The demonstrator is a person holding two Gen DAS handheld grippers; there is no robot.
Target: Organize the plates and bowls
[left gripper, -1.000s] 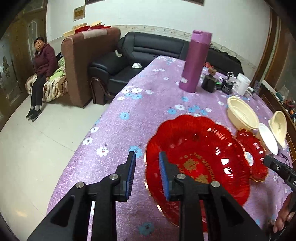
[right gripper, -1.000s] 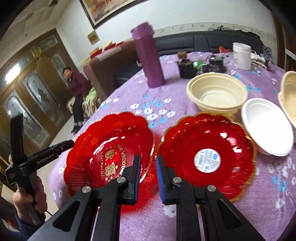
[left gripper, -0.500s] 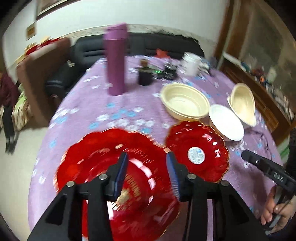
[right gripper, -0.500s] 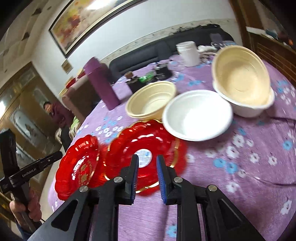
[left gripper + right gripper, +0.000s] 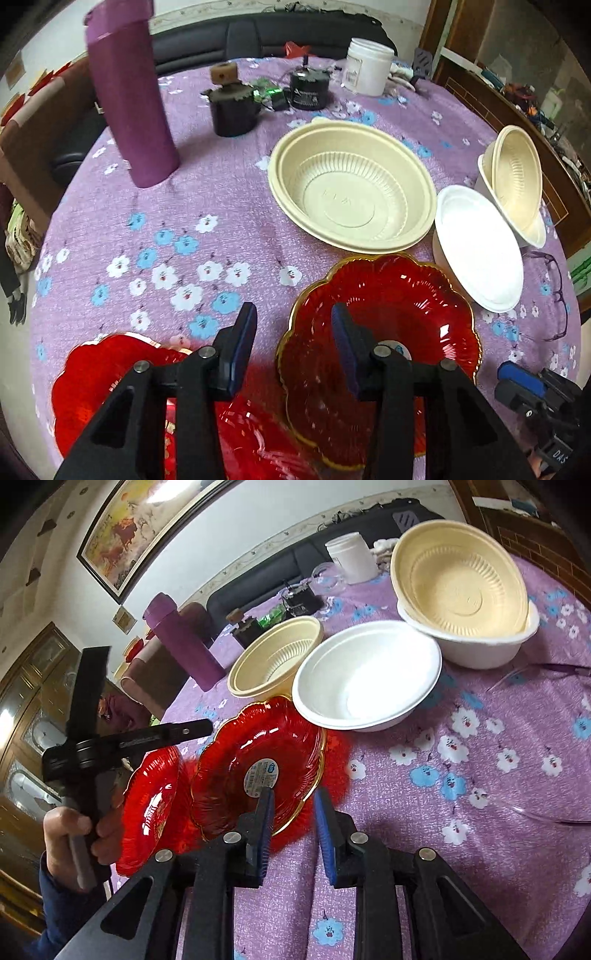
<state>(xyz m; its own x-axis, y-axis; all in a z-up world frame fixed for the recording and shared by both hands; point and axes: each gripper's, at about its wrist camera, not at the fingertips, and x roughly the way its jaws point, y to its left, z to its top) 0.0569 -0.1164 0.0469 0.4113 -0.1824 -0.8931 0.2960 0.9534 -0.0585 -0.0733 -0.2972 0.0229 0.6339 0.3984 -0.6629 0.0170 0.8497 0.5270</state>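
Your left gripper (image 5: 293,325) hangs over the near edge of the bench (image 5: 221,206), its fingers parted and grasping nothing; they have just been closing a little, with only purple floral cloth showing in the gap. Your right gripper (image 5: 293,805) has its fingers released too, and they have just been opening, straddling the near rim of the gold-edged red plate (image 5: 258,768) without pressing on it.

That plate is glossy, translucent red plastic with a scalloped, ribbed rim and a round white sticker at its centre. To its left lies a second red plate (image 5: 155,801) of the same fluted shape, with gold lettering, just beside the first. Far of the plates sits a cream ribbed bowl (image 5: 351,192), seemingly two nested shells, empty. To its right stands a smooth white foam bowl (image 5: 476,243), empty, its rim overlapping the red plate's far edge in the right wrist view. Farther right a white bowl (image 5: 480,646) holds a tilted cream ribbed bowl (image 5: 461,587) inside it.

A tall matte purple flask (image 5: 129,92) stands at far left, and a white lidded jar (image 5: 367,66) at the far side.
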